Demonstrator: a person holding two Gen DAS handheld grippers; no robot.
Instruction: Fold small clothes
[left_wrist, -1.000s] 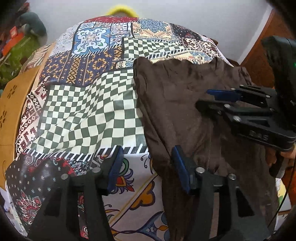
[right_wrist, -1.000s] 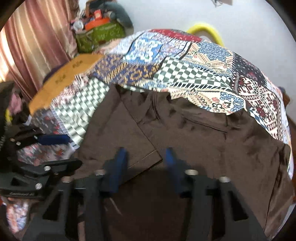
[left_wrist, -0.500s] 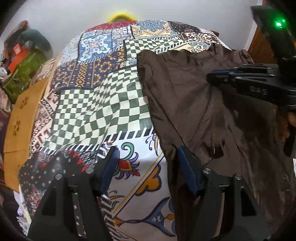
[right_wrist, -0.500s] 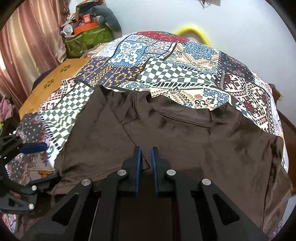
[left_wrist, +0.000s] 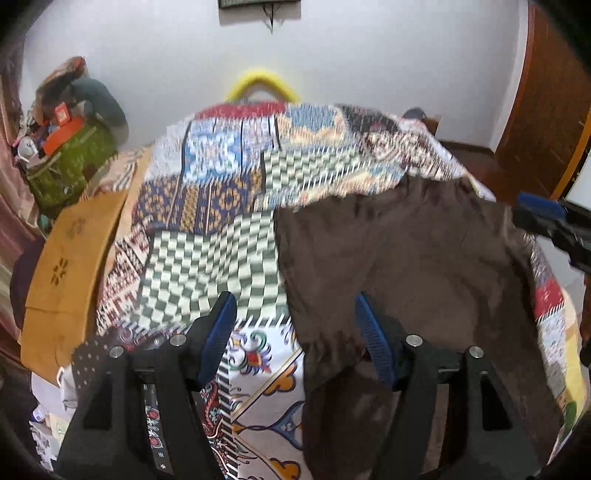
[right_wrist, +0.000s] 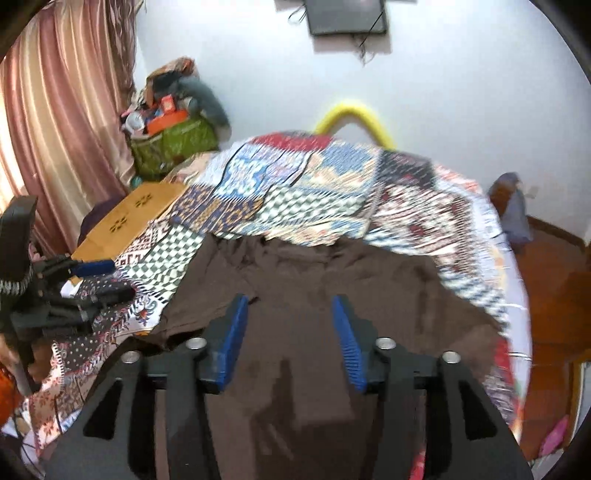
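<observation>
- Shirt (left_wrist: 399, 258): plain dark brown.
- Bedcover (left_wrist: 207, 254): patchwork print; green-and-white checks, blue-and-orange medallions, red and white motifs.
- Left gripper (left_wrist: 295, 343): black body, blue finger pads.
- Right gripper (right_wrist: 290, 336): black body, blue finger pads.
- Curtain (right_wrist: 55, 110): pink, vertical sheen.
- Bag (right_wrist: 173, 144): green.
- Board (left_wrist: 70, 258): tan wood, dark cut-out flower motifs.
- Wall (right_wrist: 443, 92): white.

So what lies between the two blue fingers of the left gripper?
In the left wrist view, the left gripper frames the patterned patchwork bedsheet and the edge of the dark brown shirt.
</observation>
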